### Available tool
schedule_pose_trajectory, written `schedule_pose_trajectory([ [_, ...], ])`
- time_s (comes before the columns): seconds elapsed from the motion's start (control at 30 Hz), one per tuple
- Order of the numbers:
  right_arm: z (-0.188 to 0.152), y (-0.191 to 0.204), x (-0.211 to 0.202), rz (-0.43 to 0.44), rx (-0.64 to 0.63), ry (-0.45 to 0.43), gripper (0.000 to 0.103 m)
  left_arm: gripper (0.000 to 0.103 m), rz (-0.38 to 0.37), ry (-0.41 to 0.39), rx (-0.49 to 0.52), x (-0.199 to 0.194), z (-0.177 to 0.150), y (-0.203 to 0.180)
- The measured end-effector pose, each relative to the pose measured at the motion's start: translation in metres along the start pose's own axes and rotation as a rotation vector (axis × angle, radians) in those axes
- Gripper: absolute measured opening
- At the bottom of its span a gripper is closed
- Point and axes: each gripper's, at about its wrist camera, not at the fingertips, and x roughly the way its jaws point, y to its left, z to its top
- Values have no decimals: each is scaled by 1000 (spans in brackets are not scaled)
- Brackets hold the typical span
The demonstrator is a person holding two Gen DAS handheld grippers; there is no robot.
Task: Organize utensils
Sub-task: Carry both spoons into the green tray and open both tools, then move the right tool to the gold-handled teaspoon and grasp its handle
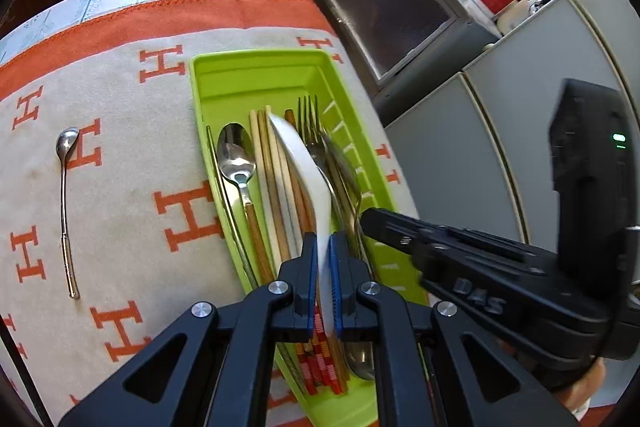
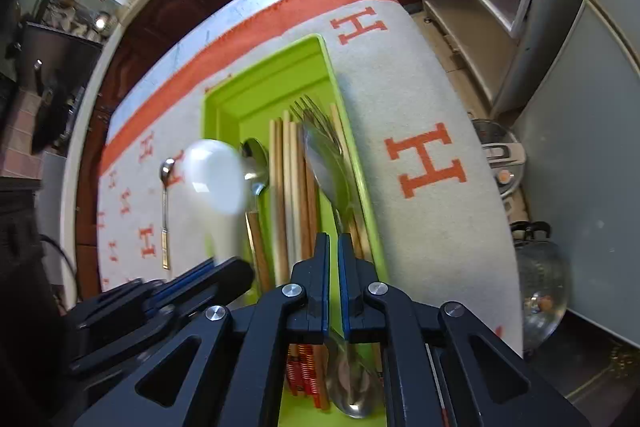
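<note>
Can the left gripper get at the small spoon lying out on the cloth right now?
Probably not yet: the left gripper is shut on the white ceramic spoon over the green tray. The small spoon itself lies unobstructed.

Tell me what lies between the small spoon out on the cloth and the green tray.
Nothing but bare cloth with orange H letters, as the left wrist view shows: the small spoon lies alone, apart from the green tray.

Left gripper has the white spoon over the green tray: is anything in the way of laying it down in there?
Yes. Under the white spoon, the green tray is already packed with chopsticks, a metal spoon and a fork; only the far end looks bare.
</note>
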Motion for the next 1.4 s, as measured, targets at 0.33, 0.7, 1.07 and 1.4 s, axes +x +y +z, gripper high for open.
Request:
schedule_pose_trajectory([
  [0.33,-2,8,-31,-5,19,-116,18,19,27,-10,6,-23,-8,6],
  [0.7,-31,36,-52,22,-40,-129,18,49,135,-82,-28,-82,-33,46],
  [1.07,-29,96,-56,64,-145,-90,18,84,374,-283,-139,-172,-43,127],
  [1.4,3,185,-17,33,-254,7,19,94,494,-337,-168,-217,-38,179],
])
